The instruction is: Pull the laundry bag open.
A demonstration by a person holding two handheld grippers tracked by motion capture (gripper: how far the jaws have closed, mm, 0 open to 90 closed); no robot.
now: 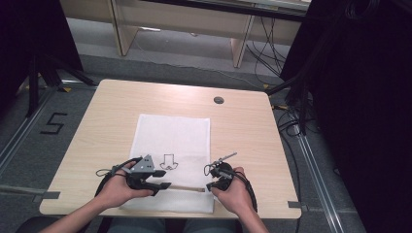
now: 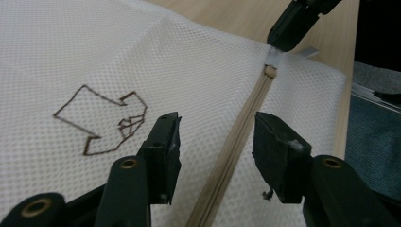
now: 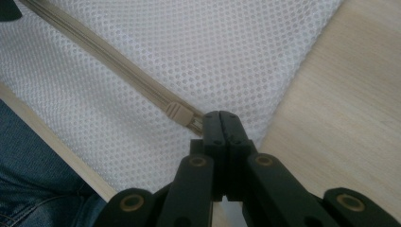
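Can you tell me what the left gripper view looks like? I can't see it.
Two open black jaws of the left gripper straddle a beige zipper on a white mesh bag with a brown arrow drawing.

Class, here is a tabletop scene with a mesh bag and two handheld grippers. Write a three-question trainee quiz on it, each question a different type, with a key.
1. True or false: the right gripper is shut at the zipper's end.
2. The left gripper's jaws straddle: A) the zipper B) the brown drawing C) bare table
3. Fill in: the mesh bag is coloured ____.

Key: 1 true; 2 A; 3 white.
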